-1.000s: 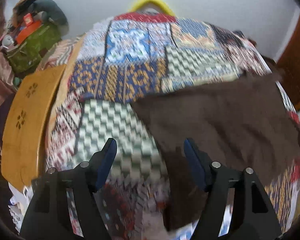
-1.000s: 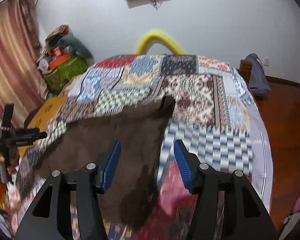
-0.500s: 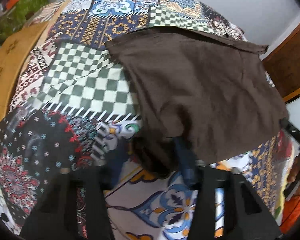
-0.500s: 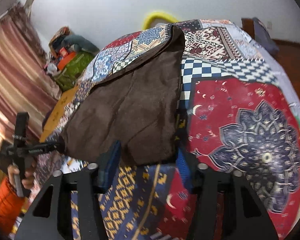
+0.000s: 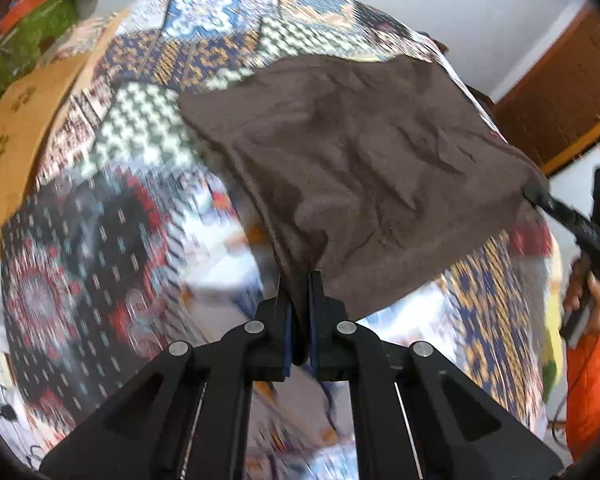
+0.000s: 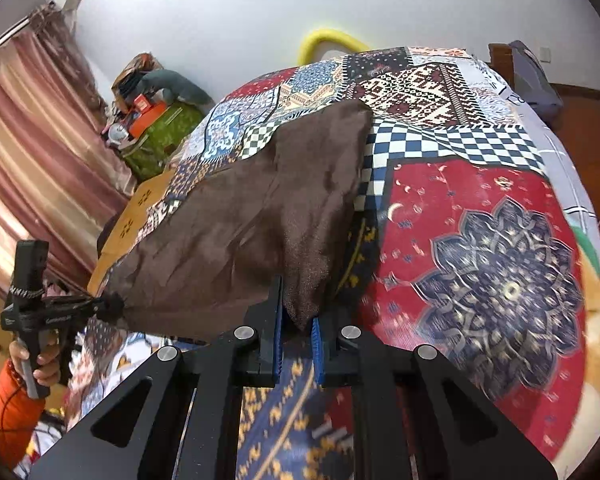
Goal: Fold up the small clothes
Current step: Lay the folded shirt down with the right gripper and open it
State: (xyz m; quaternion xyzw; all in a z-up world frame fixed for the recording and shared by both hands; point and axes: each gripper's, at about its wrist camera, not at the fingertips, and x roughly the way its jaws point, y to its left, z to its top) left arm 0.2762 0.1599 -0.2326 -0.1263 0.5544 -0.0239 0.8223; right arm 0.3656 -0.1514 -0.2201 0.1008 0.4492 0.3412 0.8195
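Gripping: both grippers had just been closing, and each now pinched a near corner of the brown cloth (image 5: pixel 364 168) between its fingers.
Left gripper: left gripper (image 5: pixel 299 292) had its fingers pressed together on the near left corner, a tuck of fabric caught between the pads.
Right gripper: right gripper (image 6: pixel 298 312) likewise pinched the near right corner — a bunched point of cloth showed between its blue pads (image 6: pixel 317 344).
Where the cloth was: on the bed (image 6: pixel 500 264), over the patchwork quilt; its near edge hung lifted between the two grippers, its far part seemed to rest on the quilt.
Weight: judged light — it sagged only mildly between the two holds.
Stiffness: soft and limp; it creased and draped rather than holding any shape.
Slip: the surface looked matte and slightly napped, so probably not slippery, though a thin pinch could creep out under a hard pull.
Fragility: none to speak of.
Where to hold: the corners, as taken here, since they keep the edge taut and square for folding over.
Caution: uneven pull would likely skew the fold.
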